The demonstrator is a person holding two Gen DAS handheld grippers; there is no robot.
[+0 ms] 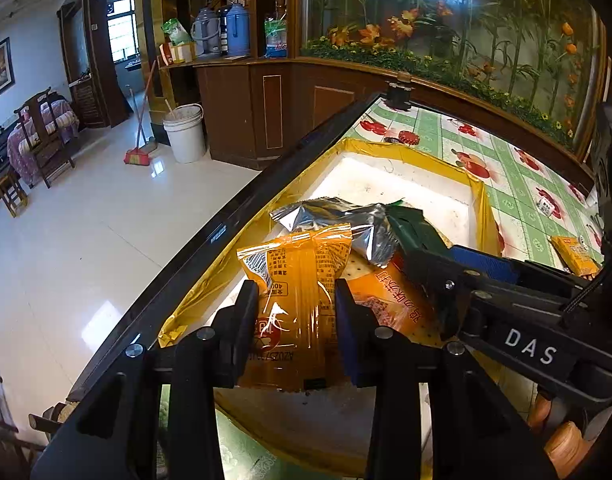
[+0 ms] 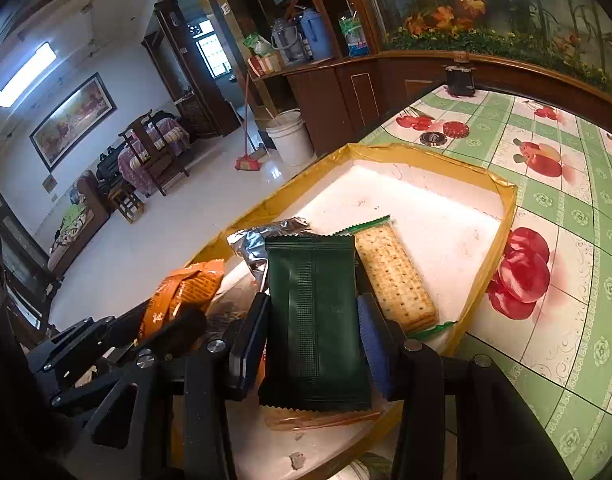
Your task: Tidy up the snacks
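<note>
Desk edge: the dark rim of my desk [image 1: 209, 236] is running diagonally just left of the tray, with open tiled floor [image 1: 85, 240] beyond it.
Tray: the white tray [image 2: 426, 216] with yellow taped walls is sitting near that rim; its far half is lying bare, giving me open room there.
Right side: the fruit-print cloth [image 2: 566, 240] is stretching clear past the tray's right wall.
Pile: a silver packet [image 1: 346, 220] and a cracker pack [image 2: 394, 276] are lying in the tray's near half, crowding the space around my grippers.
Left gripper: my left gripper [image 1: 295, 312] is tilting down over the tray's near left part, its pads pressing both sides of the orange snack packet [image 1: 301, 304], which is standing up between them.
Right gripper: my right gripper [image 2: 314, 344] is tilting down just beside the left one, clamping the dark green snack packet [image 2: 314, 320] by its sides above the tray's near part.
Stray packet: another orange packet [image 1: 576, 254] is lying on the cloth, outside the tray to the right.
</note>
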